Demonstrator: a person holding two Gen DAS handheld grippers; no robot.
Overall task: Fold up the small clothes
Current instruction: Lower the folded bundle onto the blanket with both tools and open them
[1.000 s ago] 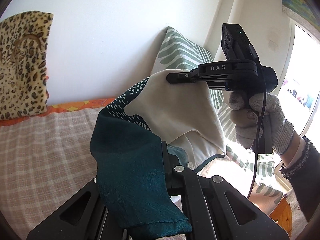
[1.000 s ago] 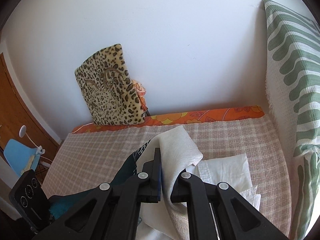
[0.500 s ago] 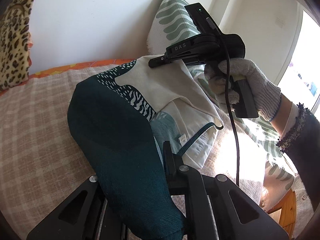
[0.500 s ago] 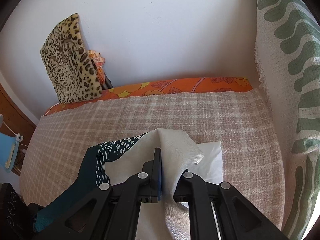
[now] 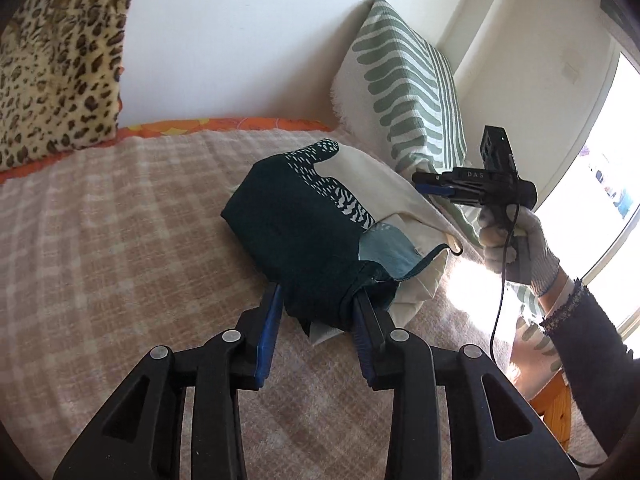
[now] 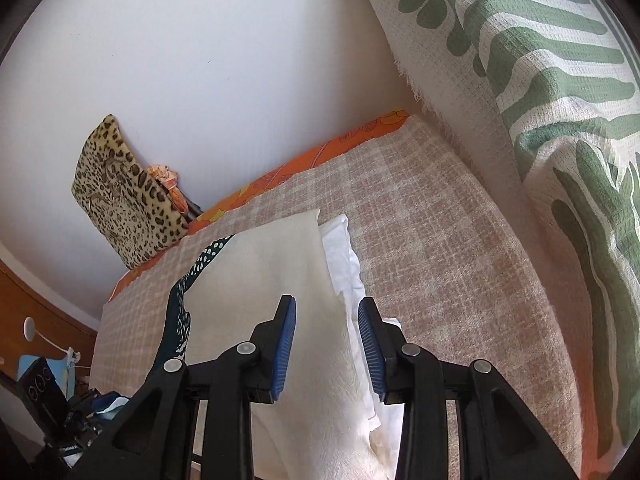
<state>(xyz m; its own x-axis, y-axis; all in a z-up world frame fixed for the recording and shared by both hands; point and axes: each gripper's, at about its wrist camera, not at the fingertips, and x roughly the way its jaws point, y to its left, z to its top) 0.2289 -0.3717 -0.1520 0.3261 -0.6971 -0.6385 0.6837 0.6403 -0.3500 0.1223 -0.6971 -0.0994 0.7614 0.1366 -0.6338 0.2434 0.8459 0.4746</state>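
A small garment, dark green with a cream half and white dashes, lies folded on the checked bedspread. My left gripper has its jaws opening, and the garment's dark green end sits loosely between them. In the right wrist view the cream part lies under my right gripper, whose jaws are opening with no cloth pinched. A white cloth shows from under the cream edge. A gloved hand holds the right gripper just right of the garment.
A green-and-white leaf pillow leans against the wall at the right. A leopard-print cushion stands at the back left. An orange sheet edge runs along the wall. A bright window is at the right.
Both grippers came down to the bed with the garment and their jaws parted. The garment went from hanging between them to lying on the bedspread.
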